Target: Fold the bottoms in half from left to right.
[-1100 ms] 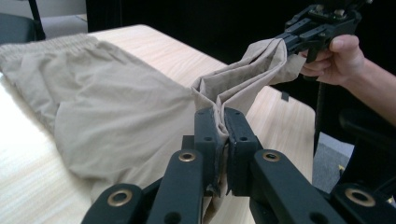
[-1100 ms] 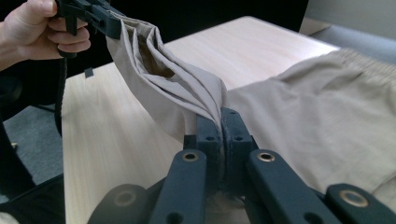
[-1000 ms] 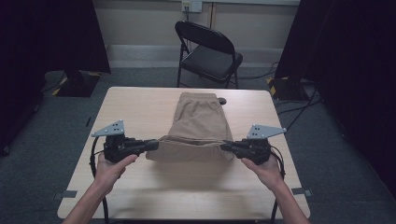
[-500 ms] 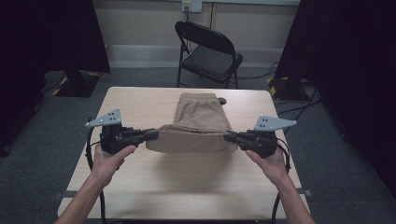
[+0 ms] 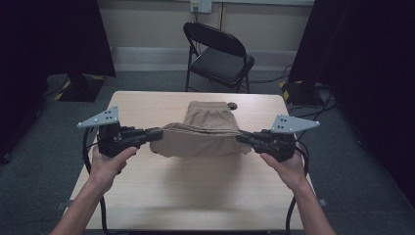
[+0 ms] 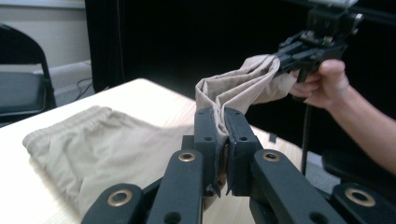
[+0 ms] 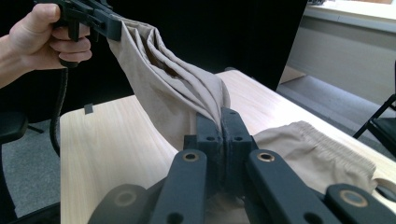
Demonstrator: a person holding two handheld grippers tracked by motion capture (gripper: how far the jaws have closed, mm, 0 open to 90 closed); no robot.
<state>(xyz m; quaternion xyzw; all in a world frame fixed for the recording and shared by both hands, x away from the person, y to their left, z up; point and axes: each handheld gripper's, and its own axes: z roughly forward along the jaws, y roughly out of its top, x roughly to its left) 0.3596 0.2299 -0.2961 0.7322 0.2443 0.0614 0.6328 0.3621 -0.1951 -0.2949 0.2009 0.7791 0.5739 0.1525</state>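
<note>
left gripper [image 5: 155, 134] and right gripper [image 5: 241, 138]: jaws clamped on opposite bottom corners of tan shorts [image 5: 208, 132]; hem stretched crosswise between them above table [image 5: 195, 196], waistband end resting flat toward chair [image 5: 220, 54]; both hands equally near.

Your high view looks forward and down over the whole worktop [image 5: 195, 196] from your side. Each gripper view sits close behind its own fingers [image 6: 219, 140], facing across the worktop toward your opposite hand [image 7: 44, 35]. All three share the tan shorts [image 5: 205, 132].
</note>
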